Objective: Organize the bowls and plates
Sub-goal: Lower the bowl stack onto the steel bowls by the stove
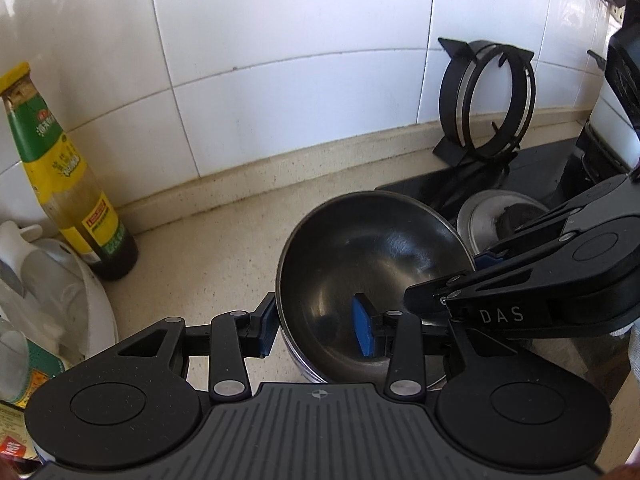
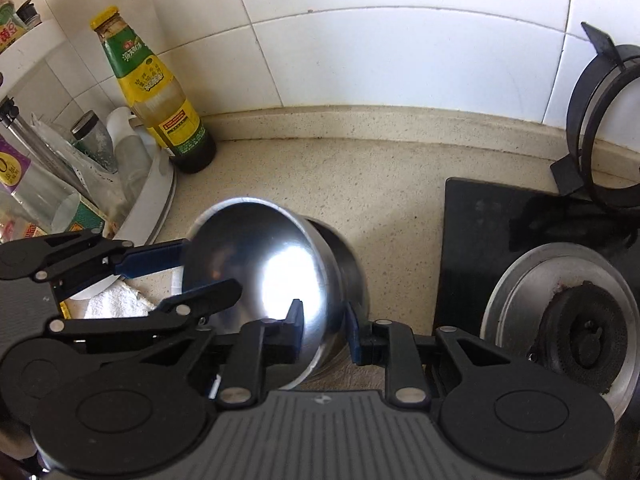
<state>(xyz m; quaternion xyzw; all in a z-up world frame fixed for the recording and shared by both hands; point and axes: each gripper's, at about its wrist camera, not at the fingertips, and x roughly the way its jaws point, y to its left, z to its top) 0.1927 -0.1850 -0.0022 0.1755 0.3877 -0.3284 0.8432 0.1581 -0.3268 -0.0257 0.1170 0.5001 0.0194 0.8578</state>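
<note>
The steel bowl [image 1: 368, 280] sits straddled by both grippers at once, and the whole next move hangs on how its rim lies between each pair of fingers. The left gripper [image 1: 320, 330] has one blue pad outside the near-left wall and the other inside the bowl, so the rim runs between its fingers; in the left wrist view a gap shows beside each pad, so the fingers look spread a little, around the wall and not pressing on it. The right gripper [image 2: 325, 330] takes the opposite rim the same way, one finger inside, one outside. Its fingers stand close on the wall, pinching the bowl's edge by the look of it, though glare hides the actual contact.

The bowl tilts: its mouth leans toward the left gripper. It rests in or on a second steel bowl [image 2: 352, 268] beneath it, which stands on the counter [image 2: 380, 184] just ahead of both sets of fingers. The soy sauce bottle [image 2: 156, 92] stands well beyond the fingers to the left, the burner [image 2: 576, 320] off to the right.

My judgement: the bowl is being nested into the lower one, with the right side carrying it
</note>
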